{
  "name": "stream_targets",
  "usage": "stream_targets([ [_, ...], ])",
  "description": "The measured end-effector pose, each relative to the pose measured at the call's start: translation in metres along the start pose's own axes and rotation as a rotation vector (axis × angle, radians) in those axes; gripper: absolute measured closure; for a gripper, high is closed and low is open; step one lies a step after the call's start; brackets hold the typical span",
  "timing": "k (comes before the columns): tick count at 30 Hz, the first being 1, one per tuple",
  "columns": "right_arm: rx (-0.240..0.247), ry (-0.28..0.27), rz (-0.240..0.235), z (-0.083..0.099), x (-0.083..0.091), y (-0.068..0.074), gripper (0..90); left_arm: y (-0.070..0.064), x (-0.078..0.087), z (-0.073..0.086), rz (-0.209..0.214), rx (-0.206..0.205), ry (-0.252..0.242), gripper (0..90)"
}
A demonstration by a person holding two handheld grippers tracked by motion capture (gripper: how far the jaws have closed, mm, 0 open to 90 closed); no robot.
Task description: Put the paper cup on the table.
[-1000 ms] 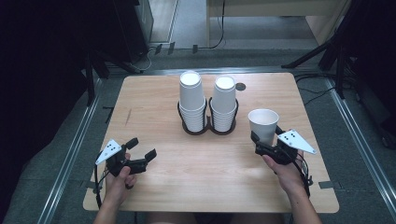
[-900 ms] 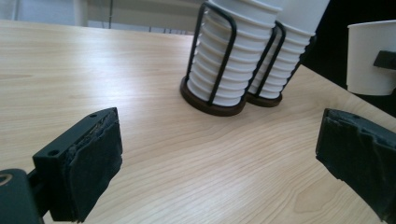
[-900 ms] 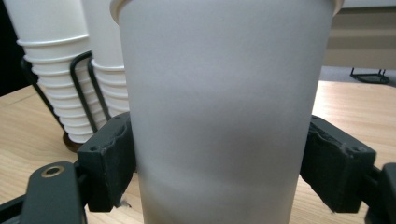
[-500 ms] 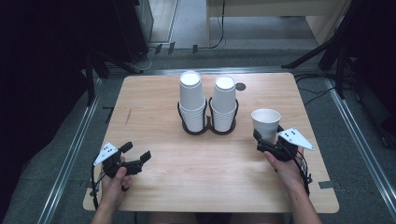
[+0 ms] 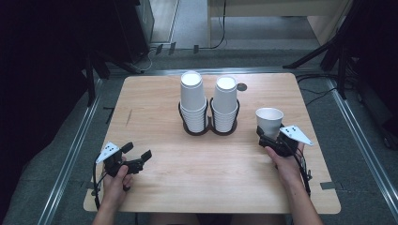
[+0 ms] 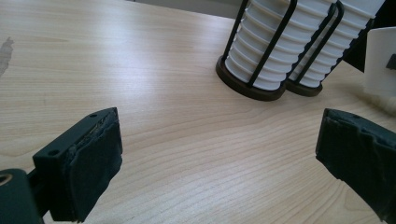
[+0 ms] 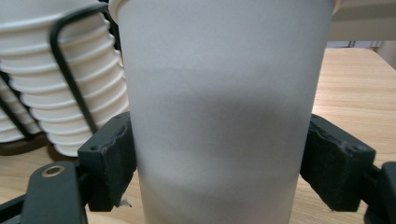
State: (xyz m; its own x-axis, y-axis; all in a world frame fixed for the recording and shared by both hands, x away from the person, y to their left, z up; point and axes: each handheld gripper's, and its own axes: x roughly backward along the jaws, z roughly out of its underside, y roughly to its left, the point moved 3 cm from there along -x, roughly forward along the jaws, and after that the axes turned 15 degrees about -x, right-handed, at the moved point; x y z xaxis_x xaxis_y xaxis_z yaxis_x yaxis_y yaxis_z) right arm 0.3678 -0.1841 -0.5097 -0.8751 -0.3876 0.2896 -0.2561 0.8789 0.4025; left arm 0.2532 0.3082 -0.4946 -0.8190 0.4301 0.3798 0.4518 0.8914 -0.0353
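wooden table (image 5: 164, 101), high view. two stacks of white paper cups (image 5: 193, 101) in a black wire holder (image 5: 210, 130), mid-table toward the far edge. right gripper (image 5: 268, 136) closed on a single white paper cup (image 5: 269, 120), upright on the table right of the holder; both pads touch its sides. left gripper (image 5: 136, 157) near left front edge, jaws wide apart, empty.

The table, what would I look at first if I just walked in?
Probably the two tall stacks of white paper cups in a black wire holder, at the middle of the wooden table. Then the single white cup to their right, standing upright between the right claw's jaws. The left claw sits open near the front left, holding nothing.
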Motion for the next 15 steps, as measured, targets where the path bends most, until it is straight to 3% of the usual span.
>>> stream_targets([
  [10,0.008,0.038,0.039,0.0037,-0.0067,-0.0062,18.9,0.0004,-0.0018,0.0007,0.001,-0.001,0.013,0.5],
  [15,0.039,0.034,0.046,0.0056,-0.0075,-0.0045,19.0,0.0009,-0.0007,0.0007,-0.001,0.001,0.011,0.6],
])
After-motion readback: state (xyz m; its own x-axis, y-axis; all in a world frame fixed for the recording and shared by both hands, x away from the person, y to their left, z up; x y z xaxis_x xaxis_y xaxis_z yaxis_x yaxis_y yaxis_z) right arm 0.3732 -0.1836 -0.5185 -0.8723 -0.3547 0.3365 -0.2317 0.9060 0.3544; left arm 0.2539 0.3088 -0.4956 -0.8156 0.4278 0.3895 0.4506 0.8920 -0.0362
